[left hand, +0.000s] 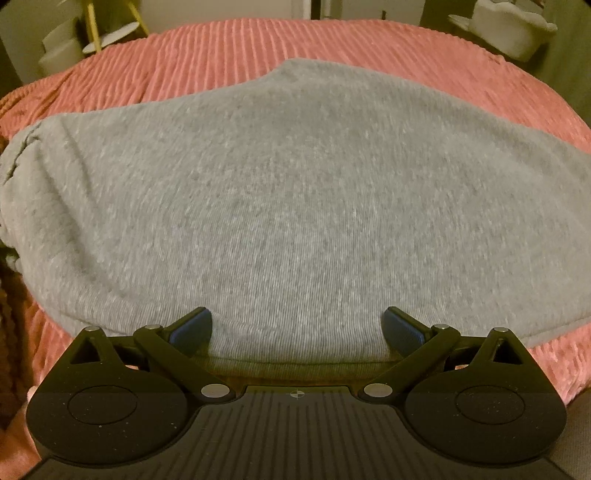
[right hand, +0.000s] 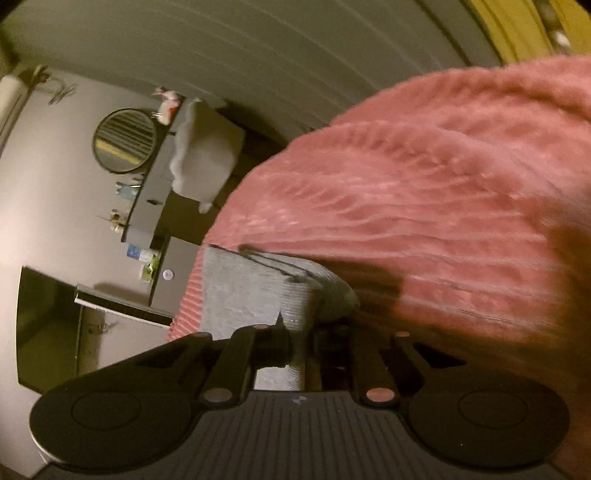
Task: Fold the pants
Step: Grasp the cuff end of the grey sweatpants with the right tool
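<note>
Grey knit pants (left hand: 288, 192) lie spread flat on a pink ribbed bedspread (left hand: 207, 62) and fill most of the left wrist view. My left gripper (left hand: 297, 328) is open at the near hem of the pants, its blue pads wide apart on either side of the cloth edge. In the right wrist view, which is rolled sideways, my right gripper (right hand: 301, 332) is shut on the ribbed grey waistband of the pants (right hand: 295, 302), with folded grey layers (right hand: 240, 288) beyond it on the bedspread (right hand: 424, 192).
A white chair (left hand: 513, 29) stands beyond the bed at the far right, and a yellow-legged side table (left hand: 110, 35) at the far left. In the right wrist view a round mirror (right hand: 125, 141), a shelf and a white chair (right hand: 207, 155) stand past the bed edge.
</note>
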The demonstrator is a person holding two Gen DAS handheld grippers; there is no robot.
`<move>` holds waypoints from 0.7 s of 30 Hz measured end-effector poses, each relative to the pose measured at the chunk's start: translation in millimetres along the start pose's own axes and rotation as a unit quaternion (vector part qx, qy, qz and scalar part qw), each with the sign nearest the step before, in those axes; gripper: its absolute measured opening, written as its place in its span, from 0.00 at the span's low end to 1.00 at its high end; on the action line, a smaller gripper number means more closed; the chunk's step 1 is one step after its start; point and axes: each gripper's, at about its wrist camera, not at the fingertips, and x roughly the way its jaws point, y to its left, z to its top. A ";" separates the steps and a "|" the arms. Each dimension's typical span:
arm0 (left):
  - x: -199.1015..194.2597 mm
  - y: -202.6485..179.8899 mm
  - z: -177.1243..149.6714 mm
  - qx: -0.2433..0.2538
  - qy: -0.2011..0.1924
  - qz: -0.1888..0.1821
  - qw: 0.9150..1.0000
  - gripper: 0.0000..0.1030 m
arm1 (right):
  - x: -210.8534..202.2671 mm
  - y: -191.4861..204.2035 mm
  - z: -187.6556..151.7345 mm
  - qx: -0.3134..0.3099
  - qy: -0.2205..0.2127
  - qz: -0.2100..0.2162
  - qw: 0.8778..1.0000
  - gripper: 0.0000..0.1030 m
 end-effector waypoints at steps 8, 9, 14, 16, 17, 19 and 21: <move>-4.1 7.0 0.8 -0.018 -0.002 -0.016 1.000 0.99 | -6.1 16.8 -6.0 -0.030 -0.019 -0.041 0.999 0.10; -6.3 9.3 1.1 -0.024 -0.003 -0.021 0.999 0.99 | -9.6 27.1 -7.6 -0.045 -0.024 -0.044 0.998 0.09; -30.0 24.4 0.3 -0.053 -0.020 -0.040 0.998 0.99 | -26.5 145.0 -46.9 -0.279 -0.037 -0.046 0.958 0.09; -41.0 32.1 -1.6 -0.060 -0.033 -0.047 0.997 0.99 | -27.3 202.6 -91.5 -0.373 -0.003 -0.004 0.928 0.09; -46.8 36.8 -2.9 -0.064 -0.038 -0.049 0.996 0.99 | -26.5 226.8 -119.2 -0.418 0.017 0.015 0.908 0.09; -54.8 44.4 -6.0 -0.069 -0.045 -0.049 0.995 0.99 | -23.6 266.1 -189.2 -0.511 0.064 0.062 0.855 0.09; -60.1 51.3 -10.4 -0.068 -0.050 -0.049 0.995 0.99 | -15.2 284.0 -257.7 -0.569 0.126 0.098 0.806 0.09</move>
